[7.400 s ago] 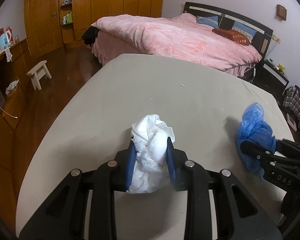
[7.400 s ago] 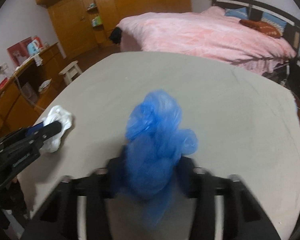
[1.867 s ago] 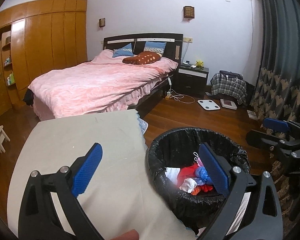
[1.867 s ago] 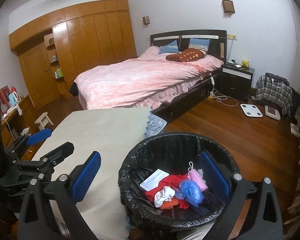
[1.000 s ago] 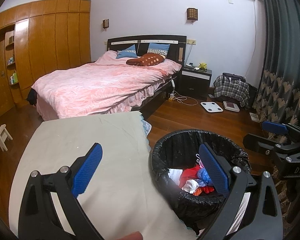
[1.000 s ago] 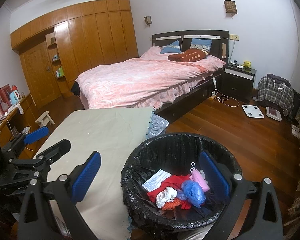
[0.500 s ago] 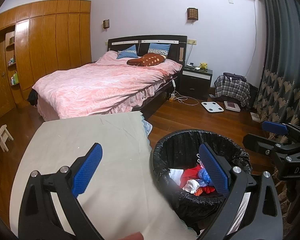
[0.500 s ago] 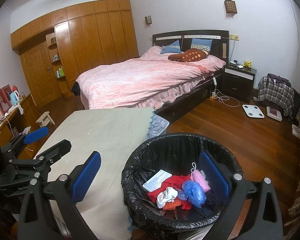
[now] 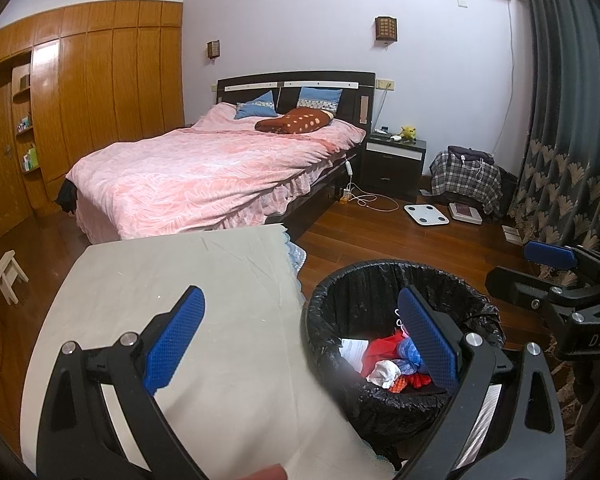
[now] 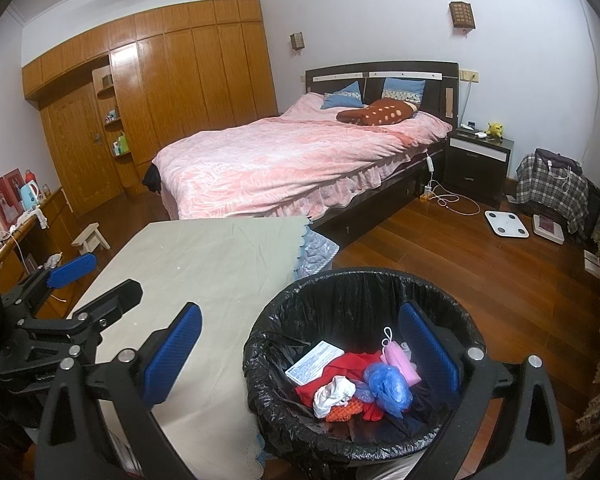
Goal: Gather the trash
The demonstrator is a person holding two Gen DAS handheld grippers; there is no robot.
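With both the left claw and right claw spread wide and empty above the black-lined round bin, where the crumpled white tissue and blue plastic wad lie, the sensible move is to scan the beige cloth-covered counter at ten o'clock for leftovers.

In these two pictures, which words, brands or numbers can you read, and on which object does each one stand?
"DAS": white letters on the black body of the right gripper, cut off by the picture edge.
Printed lines on the white paper slip in the trash bin: too small to read.
White lettering on the left gripper body: too blurred to read.
Nothing else legible.
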